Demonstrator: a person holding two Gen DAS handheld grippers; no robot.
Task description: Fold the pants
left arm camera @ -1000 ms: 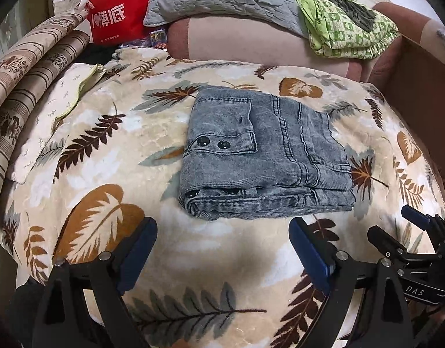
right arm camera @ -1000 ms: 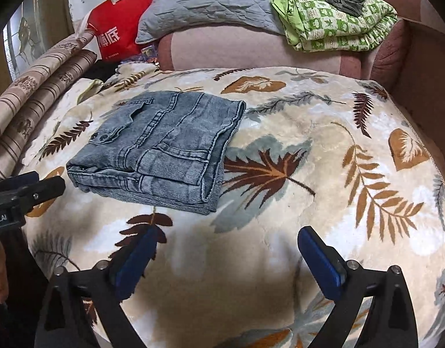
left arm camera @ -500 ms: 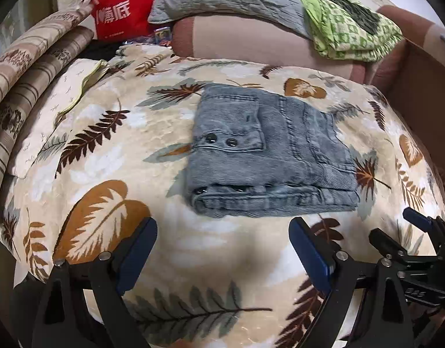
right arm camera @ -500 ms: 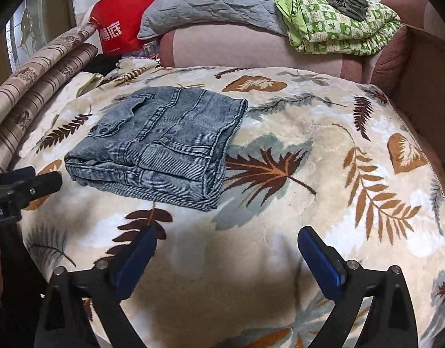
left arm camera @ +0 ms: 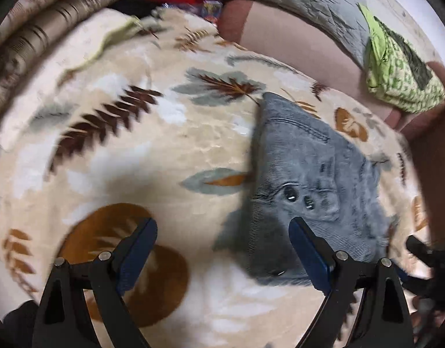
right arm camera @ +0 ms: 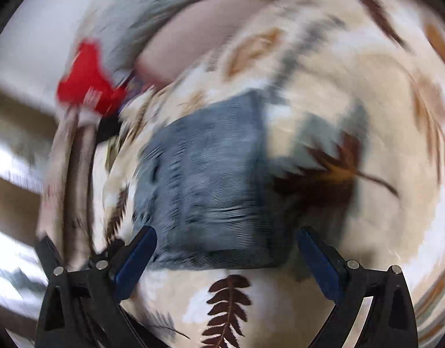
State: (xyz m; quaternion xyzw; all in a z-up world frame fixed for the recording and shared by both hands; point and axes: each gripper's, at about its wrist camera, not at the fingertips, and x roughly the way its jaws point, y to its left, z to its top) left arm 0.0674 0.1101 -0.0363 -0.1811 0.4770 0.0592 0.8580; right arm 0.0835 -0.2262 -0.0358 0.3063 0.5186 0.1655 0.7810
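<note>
Two wide-open, empty claws, left [left arm camera: 222, 256] and right [right arm camera: 225, 261]; we see folded grey pants [left arm camera: 312, 179] on the leaf-print blanket [left arm camera: 153, 156] just ahead.

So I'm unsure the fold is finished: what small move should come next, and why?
Probably ease both grippers away. The grey pants already lie as a compact folded stack on the leaf-print blanket, and the left gripper and right gripper stand open, holding nothing.
</note>
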